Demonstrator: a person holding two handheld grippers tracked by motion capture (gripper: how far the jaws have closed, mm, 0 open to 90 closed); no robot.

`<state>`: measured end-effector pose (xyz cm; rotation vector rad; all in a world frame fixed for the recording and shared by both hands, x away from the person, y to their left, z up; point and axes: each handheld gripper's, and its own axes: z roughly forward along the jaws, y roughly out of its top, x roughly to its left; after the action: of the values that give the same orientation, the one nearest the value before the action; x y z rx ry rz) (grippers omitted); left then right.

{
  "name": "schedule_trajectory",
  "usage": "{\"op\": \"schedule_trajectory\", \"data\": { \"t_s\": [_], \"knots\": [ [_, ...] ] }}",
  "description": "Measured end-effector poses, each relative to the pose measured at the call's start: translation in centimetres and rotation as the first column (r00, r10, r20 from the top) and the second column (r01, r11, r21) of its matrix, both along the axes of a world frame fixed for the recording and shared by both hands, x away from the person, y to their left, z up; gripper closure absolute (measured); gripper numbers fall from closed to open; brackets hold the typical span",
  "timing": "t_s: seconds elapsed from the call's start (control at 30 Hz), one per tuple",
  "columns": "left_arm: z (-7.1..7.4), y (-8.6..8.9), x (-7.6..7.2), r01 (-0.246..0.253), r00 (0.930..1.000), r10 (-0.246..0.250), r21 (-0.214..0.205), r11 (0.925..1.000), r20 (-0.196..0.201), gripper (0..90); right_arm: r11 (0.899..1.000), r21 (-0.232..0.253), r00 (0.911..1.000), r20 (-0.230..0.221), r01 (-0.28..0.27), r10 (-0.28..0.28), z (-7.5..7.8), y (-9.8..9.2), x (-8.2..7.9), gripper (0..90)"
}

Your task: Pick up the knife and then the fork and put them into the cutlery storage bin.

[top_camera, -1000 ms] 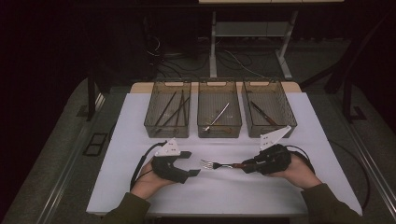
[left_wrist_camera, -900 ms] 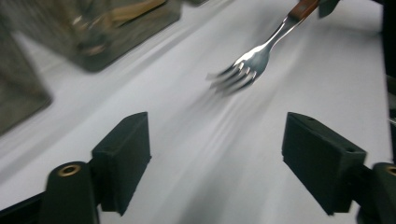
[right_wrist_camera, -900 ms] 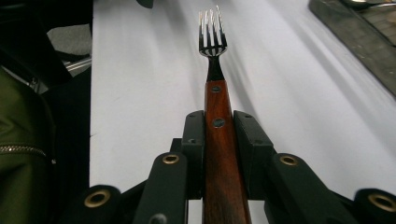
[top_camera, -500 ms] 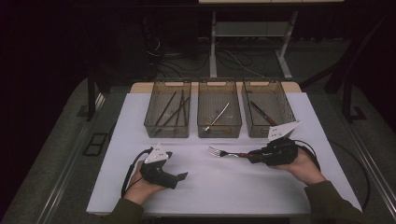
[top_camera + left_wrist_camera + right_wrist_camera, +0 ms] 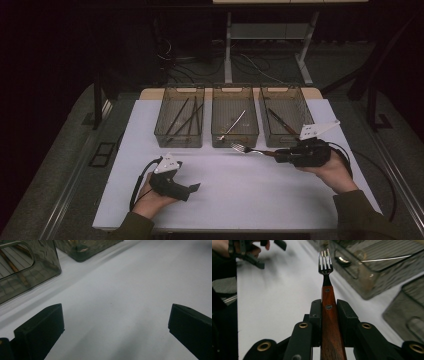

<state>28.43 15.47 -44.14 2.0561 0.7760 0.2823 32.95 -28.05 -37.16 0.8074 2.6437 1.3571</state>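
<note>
The right gripper [image 5: 280, 155], pinching the fork [image 5: 248, 149] by its wooden handle, aims its tines leftward just before the middle bin [image 5: 235, 140]; the left gripper [image 5: 192, 189] is spread, empty.

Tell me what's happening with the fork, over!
Right gripper shut on the fork, near the middle bin. Left gripper has just opened, nothing between its jaws. Nothing blocking, over.

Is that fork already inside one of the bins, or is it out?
Out. The right gripper clamps the fork by its wooden handle, tines hovering at the middle bin's front wall.
</note>
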Motion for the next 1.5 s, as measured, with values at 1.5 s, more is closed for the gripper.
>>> {"op": "schedule_trajectory", "data": {
  "t_s": [1.5],
  "knots": [
    [-0.1,-0.2,-0.1,0.009,0.9998,-0.009,-0.008,0.9999,-0.019,0.3,0.861,-0.014,0.859,0.085,0.508,-0.505,1.6,-5.6,7.1,74.6]
  ]
}}
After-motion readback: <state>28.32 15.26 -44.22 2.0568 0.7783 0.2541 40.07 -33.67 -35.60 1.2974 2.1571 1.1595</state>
